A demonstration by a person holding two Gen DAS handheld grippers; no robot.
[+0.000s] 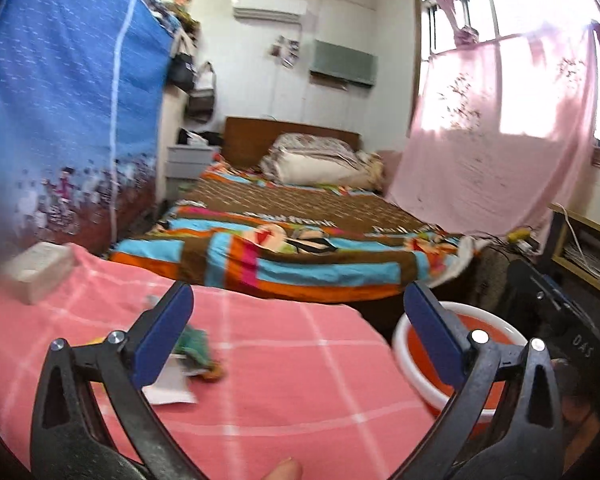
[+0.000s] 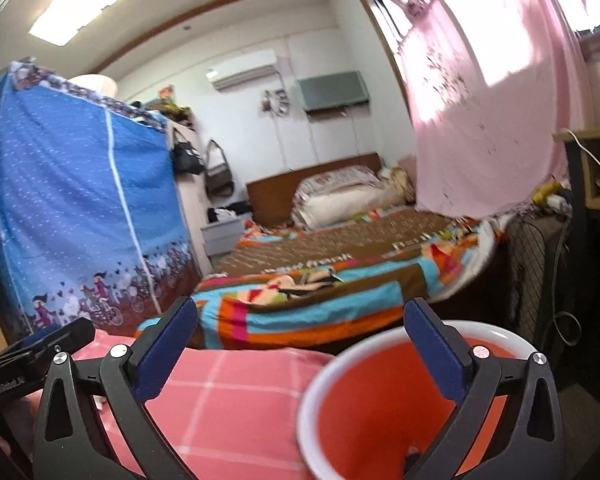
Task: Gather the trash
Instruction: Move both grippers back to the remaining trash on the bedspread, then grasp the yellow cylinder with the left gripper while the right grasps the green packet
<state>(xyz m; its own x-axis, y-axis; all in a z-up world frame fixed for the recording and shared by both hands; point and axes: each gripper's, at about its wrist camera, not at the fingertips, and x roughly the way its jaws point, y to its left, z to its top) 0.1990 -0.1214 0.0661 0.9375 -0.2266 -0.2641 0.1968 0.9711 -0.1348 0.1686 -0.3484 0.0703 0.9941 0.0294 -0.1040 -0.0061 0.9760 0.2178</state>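
Bedroom bg: bed (image 1: pixel 300 220) w/ striped multicolour quilt, blue fabric wardrobe (image 1: pixel 72 100) on the left, pink curtain (image 1: pixel 500 132) on the right; none of it in play. Fg: surface (image 1: pixel 280 380) under a pink checked cloth, running toward the bed foot. Off its right edge sits the red bin (image 2: pixel 380 408) w/ white rim, mouth open upward; looks lower than the cloth top, but can't tell what it stands on. Small white box (image 1: pixel 36 276) at the far-left corner of the cloth, prob not trash. Trash (image 1: pixel 188 360) = a white paper scrap w/ a crumpled green/orange wrapper on or against it, lying on the cloth left of centre. Key relation: the trash is just beyond the left gripper (image 1: pixel 298 340) and off to its left side, partly hidden behind the left jaw pad, not centred in the gap; the pile's long axis runs roughly near-to-far, slightly diagonal. Left jaws wide open, holding nothing. Right gripper (image 2: pixel 300 344) also wide open, empty, and looking almost straight into the bin; no trash visible in that view, and its left edge catches the other gripper's body. So left is much nearer the trash, right is nearer the bin. Judgement: left should shift left + dip to straddle the pile, then carry right to the bin.
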